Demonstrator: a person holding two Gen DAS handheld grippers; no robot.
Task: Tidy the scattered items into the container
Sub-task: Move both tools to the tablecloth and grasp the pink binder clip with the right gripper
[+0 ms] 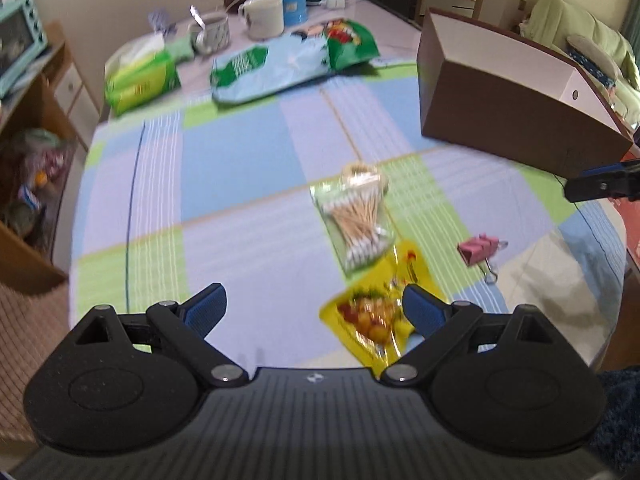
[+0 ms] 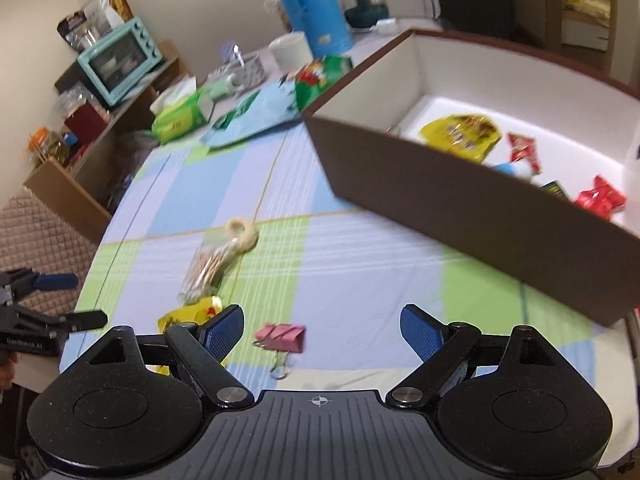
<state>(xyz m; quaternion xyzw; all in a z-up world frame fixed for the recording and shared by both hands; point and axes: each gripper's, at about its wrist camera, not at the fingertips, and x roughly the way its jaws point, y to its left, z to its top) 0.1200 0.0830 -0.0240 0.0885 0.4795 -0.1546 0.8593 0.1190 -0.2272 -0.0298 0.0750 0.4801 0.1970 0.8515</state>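
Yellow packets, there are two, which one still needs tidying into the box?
The yellow snack packet on the checked cloth, beside the cotton swab bag; the other yellow packet already lies inside the brown box.

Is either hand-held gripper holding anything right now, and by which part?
Nothing is held. The left hand-held gripper and right hand-held gripper are both open and empty above the table.

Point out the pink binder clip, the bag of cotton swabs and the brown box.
Pink metal binder clip [image 2: 282, 338]: right wrist view, on its pink body.
Clear plastic bag of cotton swabs [image 1: 356, 220]: left wrist view, mid-bag, over the sticks.
Brown cardboard box with white inside [image 2: 460, 216]: right wrist view, on its near outer wall.
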